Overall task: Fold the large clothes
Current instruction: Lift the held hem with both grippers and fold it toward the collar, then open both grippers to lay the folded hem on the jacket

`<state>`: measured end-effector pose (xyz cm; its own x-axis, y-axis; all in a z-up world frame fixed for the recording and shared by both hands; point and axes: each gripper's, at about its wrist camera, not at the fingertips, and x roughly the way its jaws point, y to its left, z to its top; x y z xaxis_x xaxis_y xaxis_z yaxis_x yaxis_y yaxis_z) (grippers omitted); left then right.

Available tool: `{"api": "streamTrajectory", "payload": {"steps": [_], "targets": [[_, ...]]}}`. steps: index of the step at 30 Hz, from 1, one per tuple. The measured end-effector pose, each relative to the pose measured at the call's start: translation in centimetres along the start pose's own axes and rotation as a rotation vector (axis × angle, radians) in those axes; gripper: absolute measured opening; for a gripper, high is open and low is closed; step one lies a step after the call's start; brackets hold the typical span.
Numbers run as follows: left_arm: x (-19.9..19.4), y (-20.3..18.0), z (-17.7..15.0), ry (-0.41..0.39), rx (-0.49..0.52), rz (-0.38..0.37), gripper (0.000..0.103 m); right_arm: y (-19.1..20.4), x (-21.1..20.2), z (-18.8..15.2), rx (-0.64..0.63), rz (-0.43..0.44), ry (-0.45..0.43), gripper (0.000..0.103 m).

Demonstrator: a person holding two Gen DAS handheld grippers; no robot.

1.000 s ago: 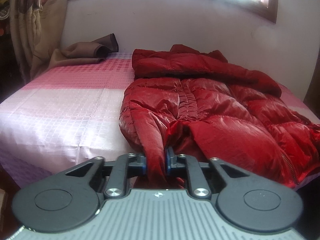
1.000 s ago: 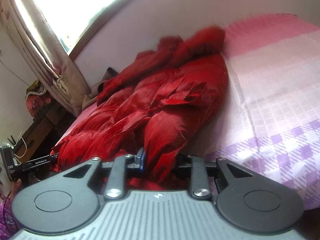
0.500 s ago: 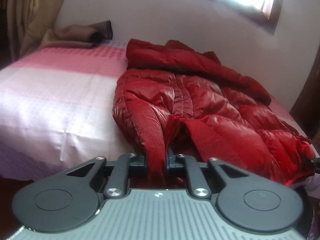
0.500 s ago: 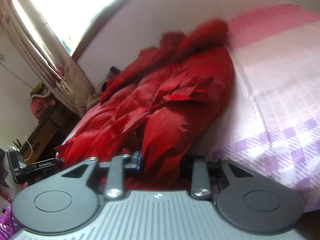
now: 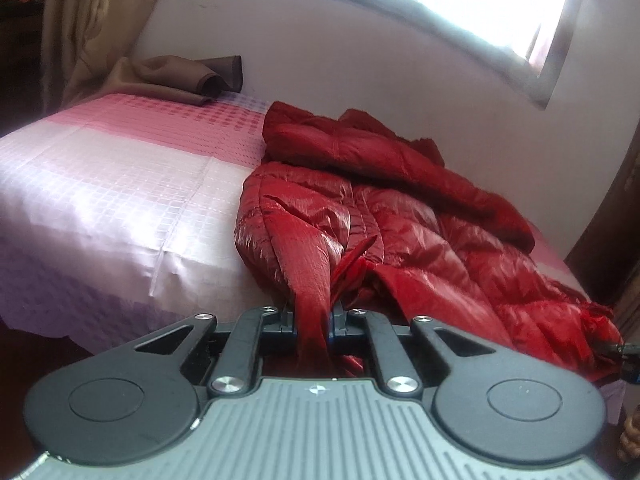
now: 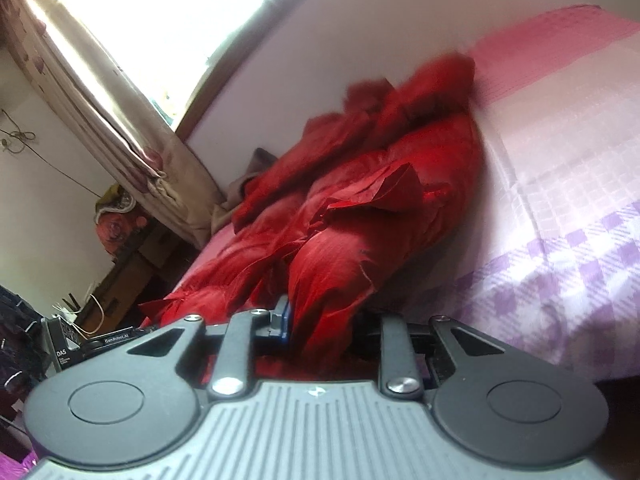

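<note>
A shiny red puffer jacket (image 5: pixel 400 232) lies spread on the bed, its hood toward the wall. My left gripper (image 5: pixel 314 322) is shut on a strip of the jacket's hem at the bed's front edge. In the right wrist view the same jacket (image 6: pixel 360 208) lies bunched, and my right gripper (image 6: pixel 324 328) is shut on another part of its lower edge. The fabric hides most of the right gripper's far finger. The left gripper's body (image 6: pixel 80 340) shows at the left of the right wrist view.
The bed has a pink, white and purple checked sheet (image 5: pixel 112 208). A brown cloth (image 5: pixel 180 80) lies at its far corner beside a curtain (image 5: pixel 80 28). A wall with a bright window (image 5: pixel 480 0) runs behind the bed. Cluttered furniture (image 6: pixel 116 240) stands left of the bed.
Both grippers have stayed shut on the jacket and pulled back and downward from the bed; both views have tilted and the jacket edge has stretched toward me.
</note>
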<state>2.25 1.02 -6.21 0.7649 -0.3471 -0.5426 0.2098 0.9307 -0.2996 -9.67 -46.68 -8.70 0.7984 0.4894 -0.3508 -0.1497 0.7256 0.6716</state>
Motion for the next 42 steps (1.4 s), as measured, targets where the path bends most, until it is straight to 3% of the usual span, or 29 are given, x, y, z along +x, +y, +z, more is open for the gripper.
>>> {"api": "streamTrajectory", "payload": {"steps": [11,22,33,42], "targets": [[-3.5,-1.0,3.4,-0.120,-0.081,-0.027,0.013,3.1,-2.8,3.1,-0.029,0.109,-0.075,0.023],[-1.8,-2.9,10.2,-0.218,-0.134,-0.021,0.013,5.4,-1.8,10.0,-0.083,0.135,-0.158,0.021],[6.6,-3.4,17.2,-0.199,-0.187,0.039,0.015,1.9,4.1,18.5,0.025,0.059,-0.179,0.021],[14.9,-4.4,20.4,-0.158,-0.130,0.100,0.026,-3.0,10.8,22.8,0.146,-0.030,-0.169,0.021]]}}
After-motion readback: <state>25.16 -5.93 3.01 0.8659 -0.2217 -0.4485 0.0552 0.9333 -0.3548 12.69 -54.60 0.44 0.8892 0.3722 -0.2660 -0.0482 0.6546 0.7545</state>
